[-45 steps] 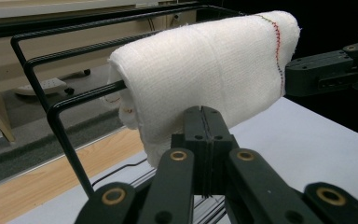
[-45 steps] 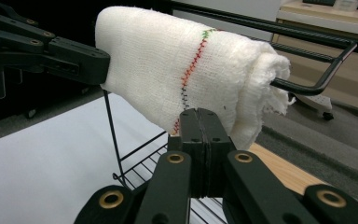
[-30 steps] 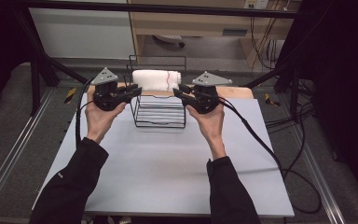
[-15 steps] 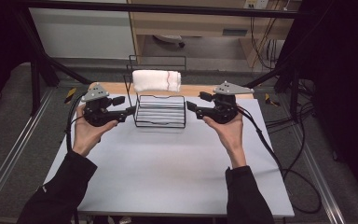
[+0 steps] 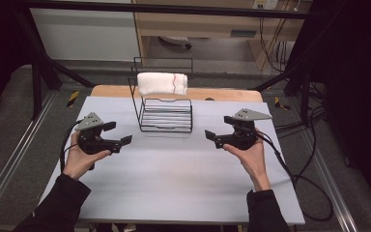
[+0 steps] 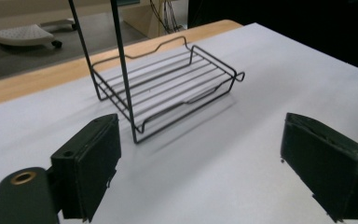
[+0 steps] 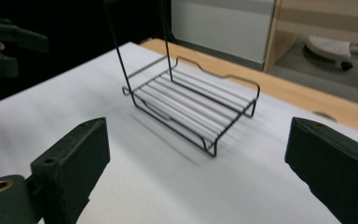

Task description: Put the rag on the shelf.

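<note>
- White cloth, a rolled towel (image 5: 162,83) with a thin red stripe, lies across the top bar of a black wire rack (image 5: 166,115), up and ahead of both grippers, about midway between them.
- The rack stands on the pale grey worktop (image 5: 174,183), near its far edge; its slatted tray sits low and is empty, and thin uprights carry the bar that holds the towel.
- The left gripper (image 5: 118,134) is held in the person's left hand (image 5: 77,159), just above the worktop, with the rack ahead and to its right. Its jaws are spread wide and grasp nothing; in the left gripper view the rack's near corner post stands between them but farther off.
- The right gripper (image 5: 216,133) rests in the right hand (image 5: 251,157), with the rack ahead and to its left. It too is released, its jaws wide apart and bare.
- Both grippers point inward at the rack from either side, well apart from it, which I judge to be a resting or ready stance.
- Draped over the bar, the towel looks steady; it would seem to suit a two-sided grasp.
</note>
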A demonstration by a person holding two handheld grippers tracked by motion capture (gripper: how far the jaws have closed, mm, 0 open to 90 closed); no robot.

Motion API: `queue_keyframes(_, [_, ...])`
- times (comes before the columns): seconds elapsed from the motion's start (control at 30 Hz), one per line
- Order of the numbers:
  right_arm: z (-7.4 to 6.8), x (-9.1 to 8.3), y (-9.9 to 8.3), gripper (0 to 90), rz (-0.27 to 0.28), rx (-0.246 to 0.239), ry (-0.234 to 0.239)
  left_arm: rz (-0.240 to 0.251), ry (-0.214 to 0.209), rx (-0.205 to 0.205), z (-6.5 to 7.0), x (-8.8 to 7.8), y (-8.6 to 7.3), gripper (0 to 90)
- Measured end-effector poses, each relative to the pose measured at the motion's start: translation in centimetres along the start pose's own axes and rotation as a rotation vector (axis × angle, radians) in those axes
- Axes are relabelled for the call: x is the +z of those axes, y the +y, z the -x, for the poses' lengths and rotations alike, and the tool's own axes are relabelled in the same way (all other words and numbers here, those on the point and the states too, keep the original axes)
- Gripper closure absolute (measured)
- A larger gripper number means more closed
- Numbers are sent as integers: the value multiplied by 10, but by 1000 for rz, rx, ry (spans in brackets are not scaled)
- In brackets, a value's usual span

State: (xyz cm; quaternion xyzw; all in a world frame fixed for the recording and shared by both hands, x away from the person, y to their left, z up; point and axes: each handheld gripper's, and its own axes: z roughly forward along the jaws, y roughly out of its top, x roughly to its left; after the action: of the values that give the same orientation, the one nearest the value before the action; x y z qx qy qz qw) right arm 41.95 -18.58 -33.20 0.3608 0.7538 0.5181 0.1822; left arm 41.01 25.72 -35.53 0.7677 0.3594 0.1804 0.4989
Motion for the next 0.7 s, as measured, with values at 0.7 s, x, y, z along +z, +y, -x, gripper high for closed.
queue_keyframes(0.7, [23, -26, -105, 28, -122, 86, -5, -69, 3, -24, -7, -9, -77, 116])
